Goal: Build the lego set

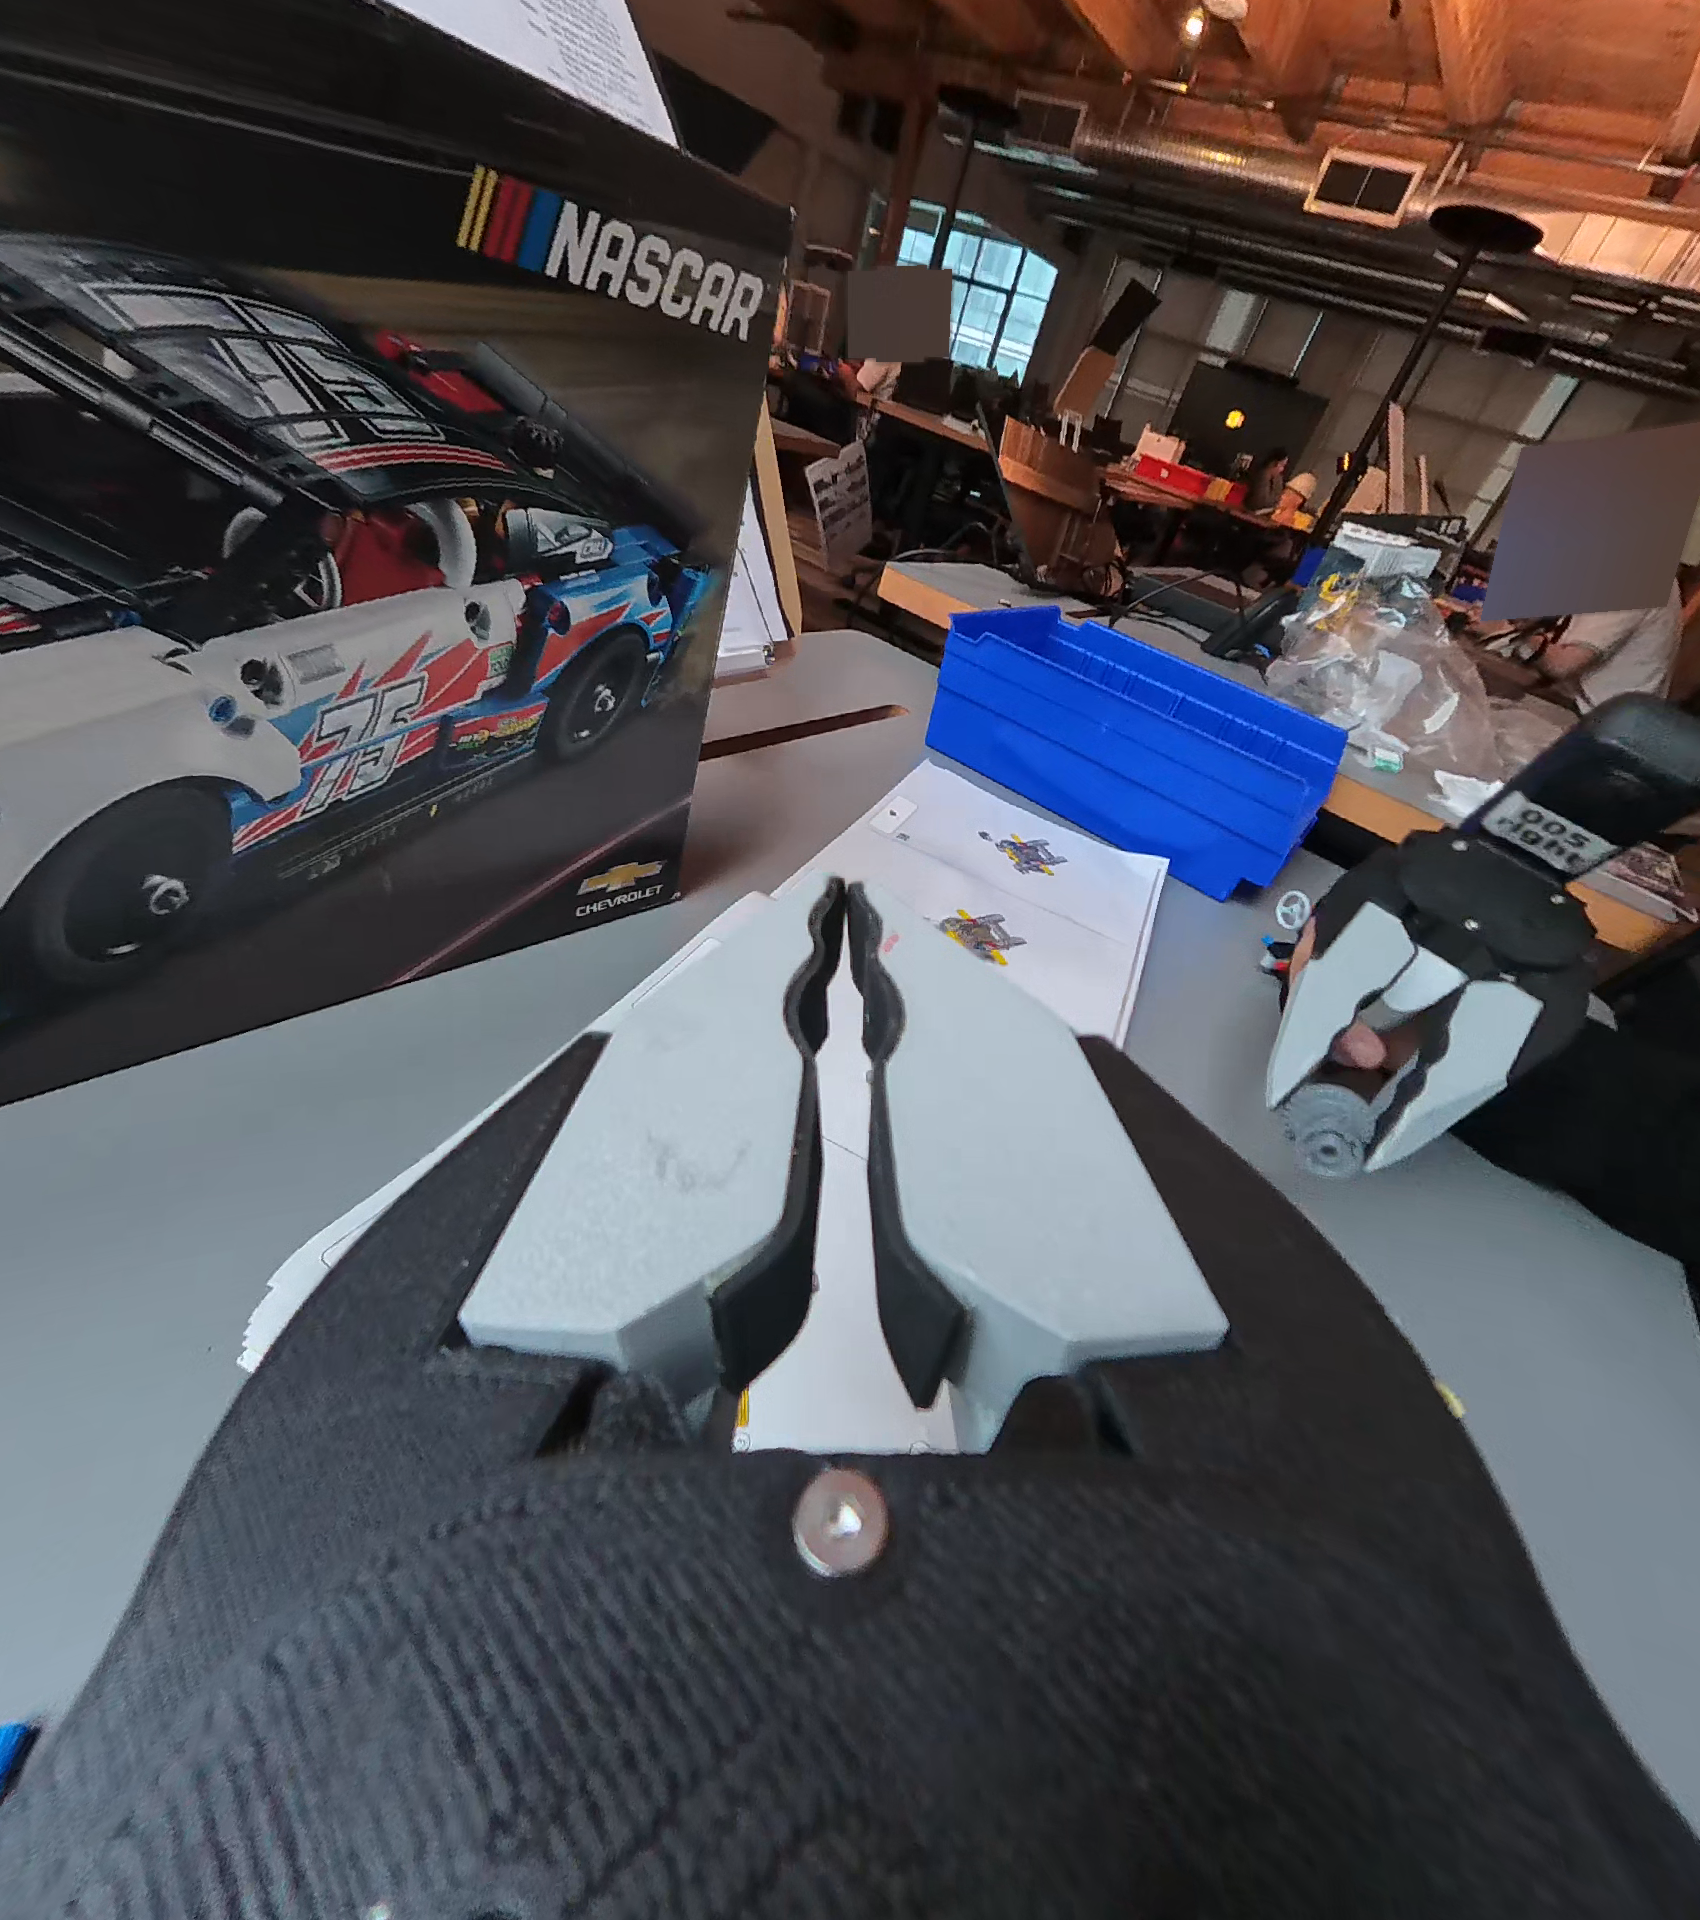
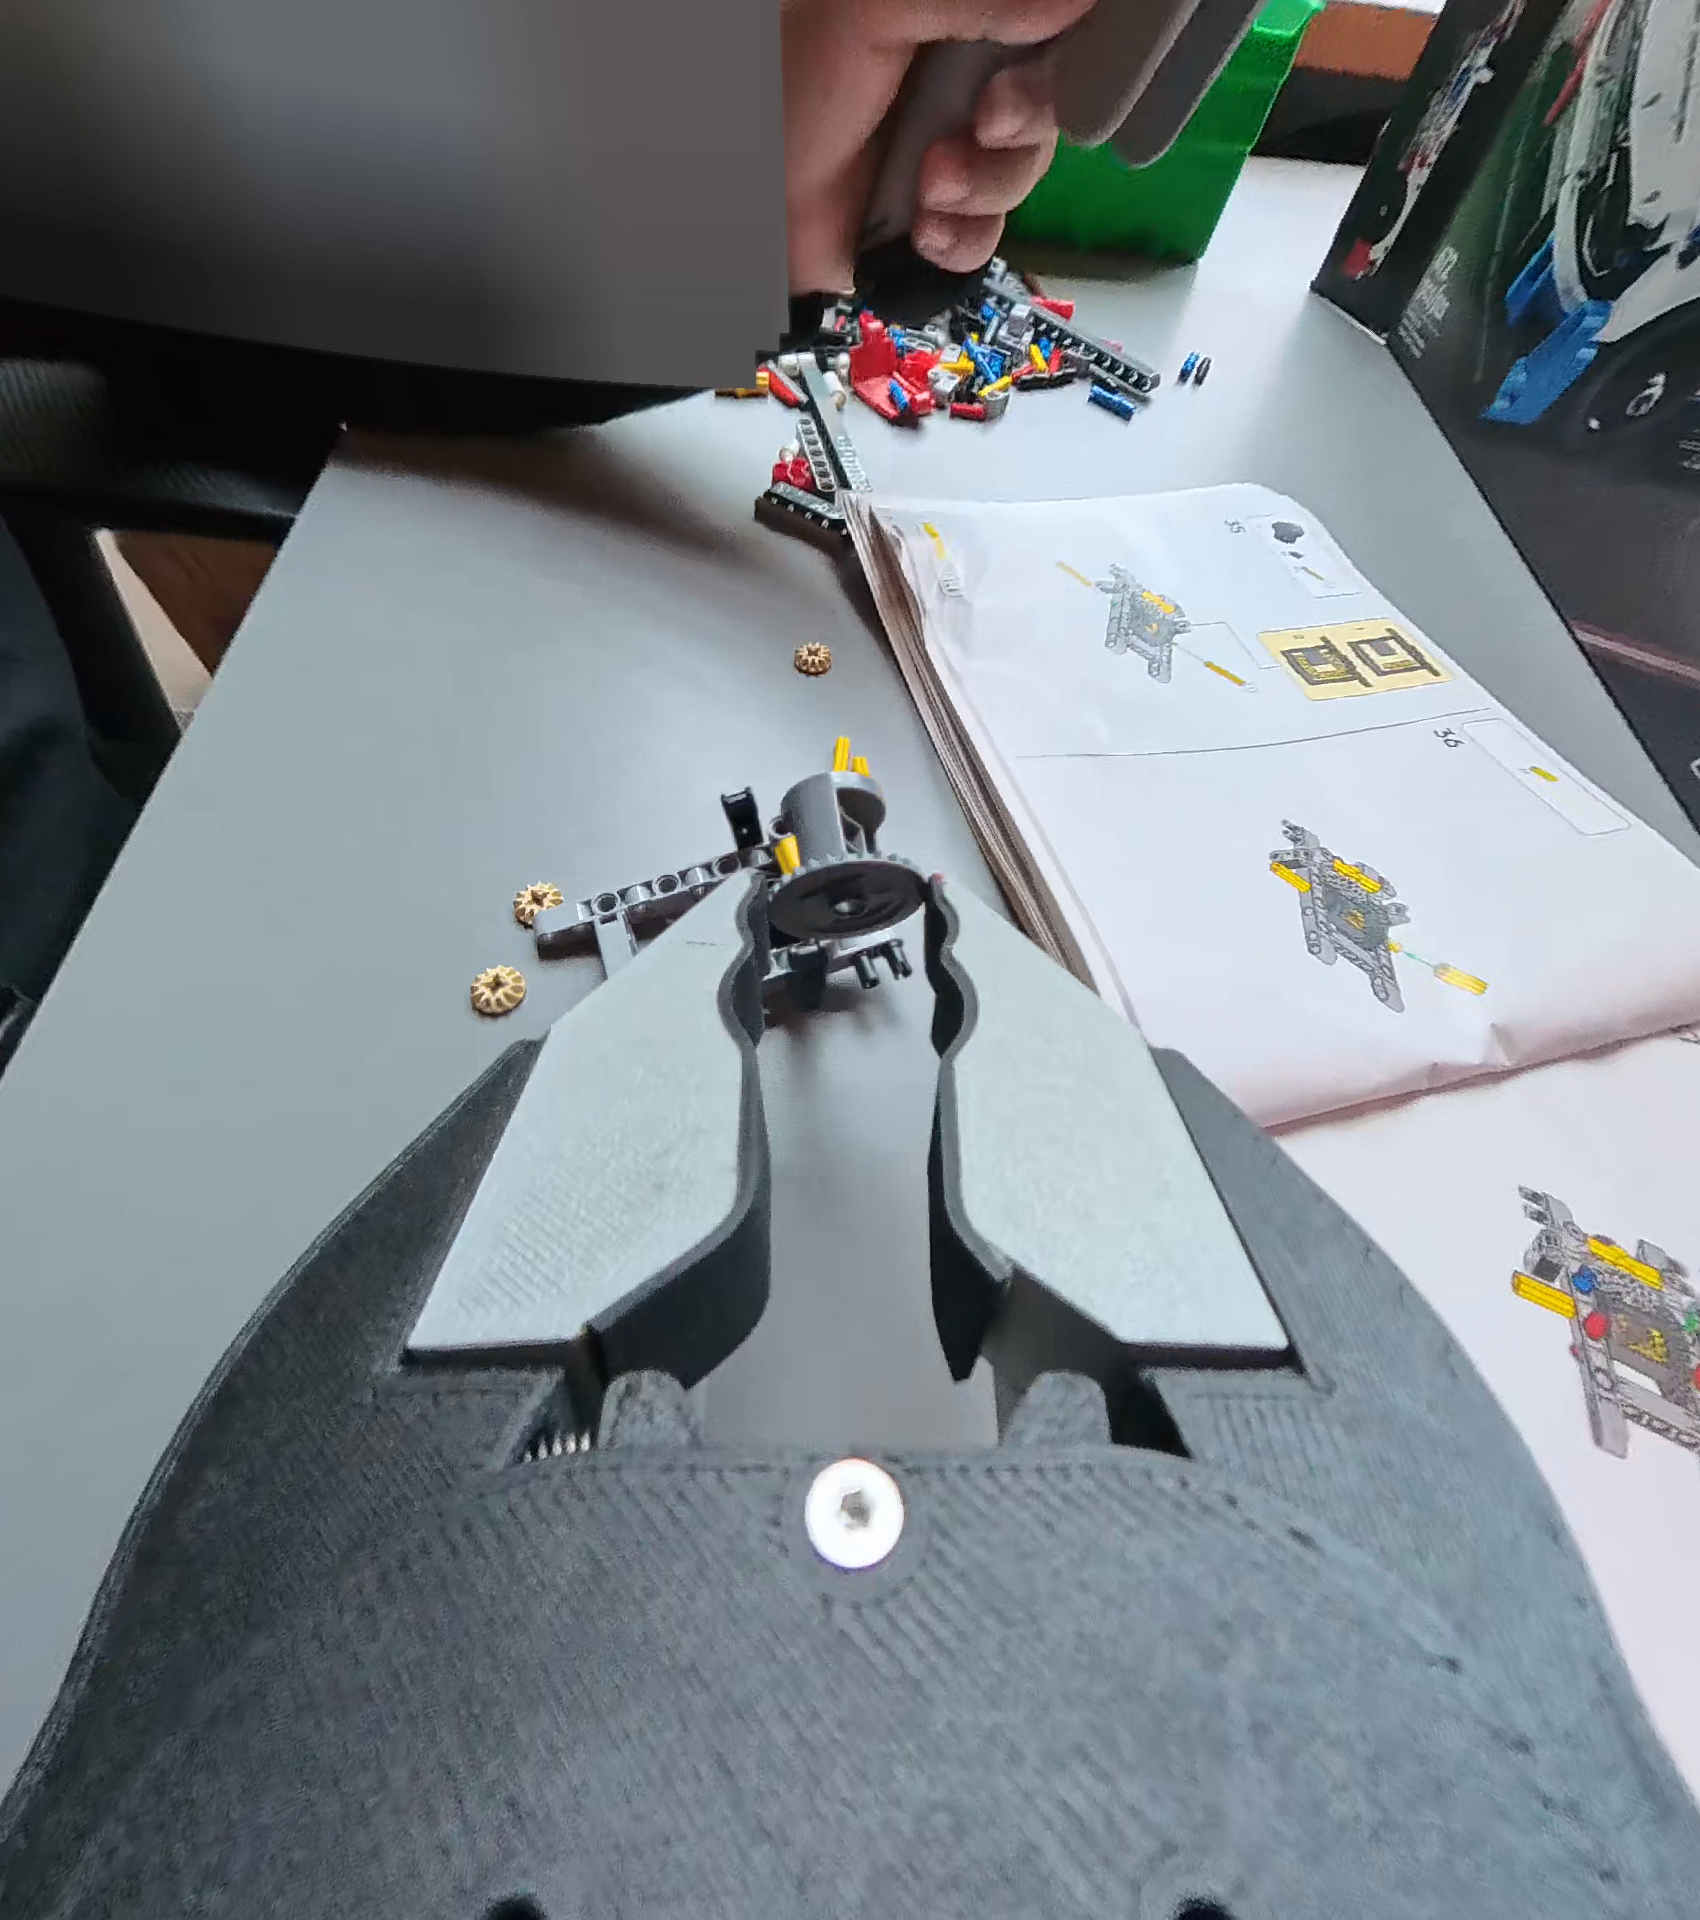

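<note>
My right gripper [image 2: 841,909] is shut on a dark grey lego assembly [image 2: 841,899], gripping its round disc just above the grey table [image 2: 472,644]. The assembly has a grey drum, yellow axles and a grey holed beam [image 2: 659,894] sticking out left. In the left wrist view the right gripper [image 1: 1339,1117] holds that grey round part [image 1: 1329,1148] at the right. My left gripper [image 1: 846,896] is shut and empty, hovering over the open instruction booklet [image 1: 1033,904].
Three tan gears [image 2: 497,989] lie left of the assembly. A pile of loose pieces [image 2: 960,353] lies farther off, under a hand [image 2: 929,156]. The booklet [image 2: 1293,779], the set's box [image 1: 306,623], a blue bin [image 1: 1137,727], a green bin [image 2: 1137,187] and a plastic bag [image 1: 1376,665] surround the work area. There is about 25 cm between the tips of the two grippers.
</note>
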